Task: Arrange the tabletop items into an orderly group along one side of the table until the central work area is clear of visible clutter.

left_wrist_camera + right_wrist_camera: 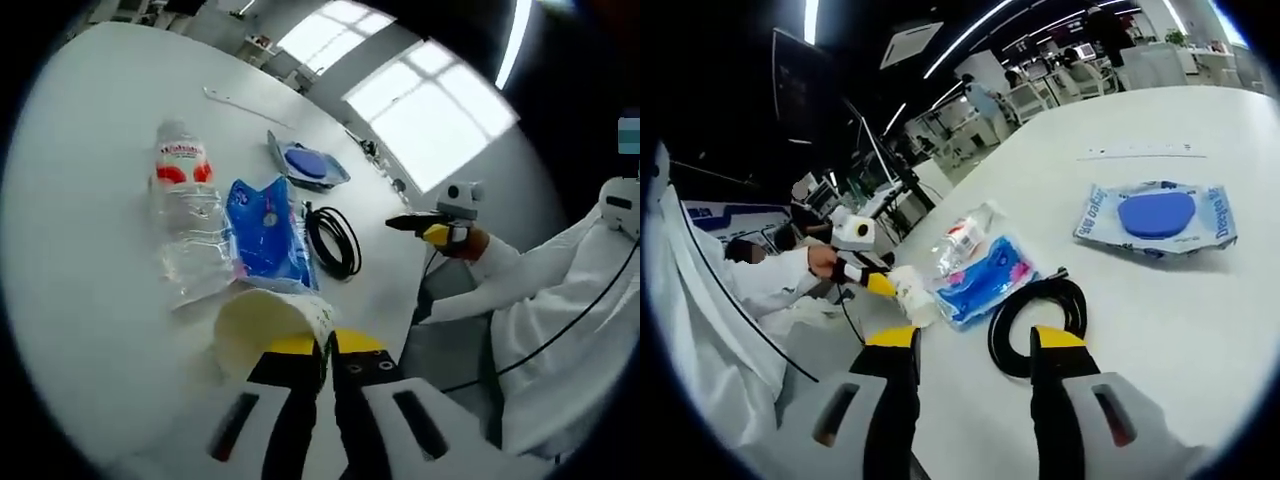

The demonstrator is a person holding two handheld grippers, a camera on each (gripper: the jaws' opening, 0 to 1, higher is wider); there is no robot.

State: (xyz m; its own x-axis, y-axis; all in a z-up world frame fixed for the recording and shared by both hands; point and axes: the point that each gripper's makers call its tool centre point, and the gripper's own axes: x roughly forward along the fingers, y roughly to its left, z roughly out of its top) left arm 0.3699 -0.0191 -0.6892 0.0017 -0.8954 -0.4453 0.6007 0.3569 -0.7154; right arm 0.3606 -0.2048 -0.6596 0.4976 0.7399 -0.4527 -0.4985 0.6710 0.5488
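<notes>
Both grippers busy-ish, my left gripper [327, 362] pinched on paper cup [265, 325] rim, my right gripper [975, 345] wide open, holding nothing, black cable coil [1035, 310] just ahead between its jaws.

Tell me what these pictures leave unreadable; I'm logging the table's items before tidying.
- Paper cup: left gripper view, base hidden behind the left gripper, shut on its rim.
- Blue pouch: print too small.
- Water bottle: right gripper view, lower part behind the pouch.
- Black cable coil: near edge hidden by the open right gripper.

An open-plan lab or office: ceiling strip lights [970, 38], rows of desks [1040, 95], large windows [430, 110].
</notes>
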